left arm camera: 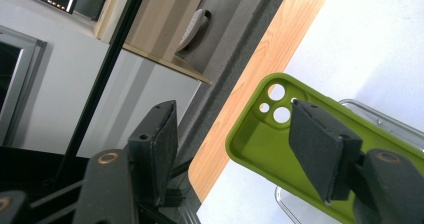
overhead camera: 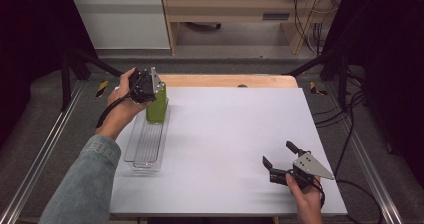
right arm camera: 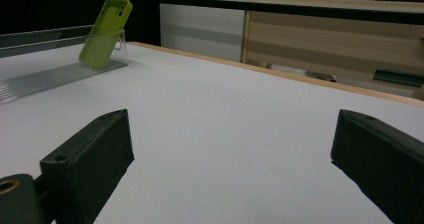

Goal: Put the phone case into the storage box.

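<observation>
**Phone case parked in the tray, left tool letting go**

So the green phone case [overhead camera: 157,105] sits at the far end of the clear tray [overhead camera: 145,151], around 10 o'clock on the bench [overhead camera: 235,149]. It stands nearly upright and tips back against the tray's end wall, camera holes up top. Makes sense: the wall props it, so it stays up without anybody holding it.

The left tool [overhead camera: 150,86] hangs right over the case, jaws partly spread. In the left gripper view one pad [left arm camera: 320,149] sits inside the hollow of the case and the other [left arm camera: 160,149] is way off to the side, so nothing is pinched. My guess is this is a release: the case is resting on its own and the hand just needs to lift clear without knocking it over.

The right tool [overhead camera: 282,159] sits down at 5 o'clock, well apart from everything, jaws wide with nothing between them. Looks like it's just parked there, out of the way.
</observation>
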Motion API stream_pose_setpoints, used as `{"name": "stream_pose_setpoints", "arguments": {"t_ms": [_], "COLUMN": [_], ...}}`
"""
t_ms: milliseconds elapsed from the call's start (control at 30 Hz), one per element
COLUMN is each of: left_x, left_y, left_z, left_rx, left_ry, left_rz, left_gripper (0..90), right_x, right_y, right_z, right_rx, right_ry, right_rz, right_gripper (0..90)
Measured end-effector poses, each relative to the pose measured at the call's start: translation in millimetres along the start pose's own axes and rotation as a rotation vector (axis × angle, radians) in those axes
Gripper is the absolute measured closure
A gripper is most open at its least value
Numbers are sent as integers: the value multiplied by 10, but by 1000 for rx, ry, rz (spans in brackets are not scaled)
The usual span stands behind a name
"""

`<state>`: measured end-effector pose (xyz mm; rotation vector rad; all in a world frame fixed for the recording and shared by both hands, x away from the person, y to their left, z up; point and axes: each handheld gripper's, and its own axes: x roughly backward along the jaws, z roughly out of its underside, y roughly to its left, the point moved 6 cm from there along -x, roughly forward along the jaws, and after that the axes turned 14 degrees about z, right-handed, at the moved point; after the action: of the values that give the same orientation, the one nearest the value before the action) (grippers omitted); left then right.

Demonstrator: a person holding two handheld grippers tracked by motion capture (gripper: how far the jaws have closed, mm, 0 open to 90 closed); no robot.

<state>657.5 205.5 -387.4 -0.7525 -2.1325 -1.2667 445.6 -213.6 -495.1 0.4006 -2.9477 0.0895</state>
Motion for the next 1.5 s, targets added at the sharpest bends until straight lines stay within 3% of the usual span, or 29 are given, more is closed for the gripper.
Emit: {"name": "stream_pose_setpoints", "arguments": {"t_ms": [200, 500, 867, 1033, 1267, 1400, 1500], "left_x": [35, 78, 80, 120, 182, 191, 203], "left_y": [-26, -90, -176, -193, -241, -295, -331], "left_z": [-2, -24, -55, -85, -84, -83, -103], "left_rx": [43, 166, 289, 308, 367, 374, 406], "left_ry": [-25, -104, -175, -195, -246, -255, -274], "left_rz": [5, 25, 73, 73, 105, 114, 120], "left_gripper": [285, 177, 131, 117, 87, 79, 80], "right_x": [1, -1, -12, -4, -6, -9, -7], "right_y": [0, 2, -18, -17, -16, -13, -10], "right_z": [0, 3, 9, 1, 1, 5, 3], "right_rx": [1, -1, -12, -8, -9, -10, -11], "right_ry": [-1, 2, 9, 1, 2, 6, 4], "right_rz": [1, 1, 9, 8, 7, 5, 3], "right_gripper": [36, 36, 32, 33, 32, 33, 33]}}
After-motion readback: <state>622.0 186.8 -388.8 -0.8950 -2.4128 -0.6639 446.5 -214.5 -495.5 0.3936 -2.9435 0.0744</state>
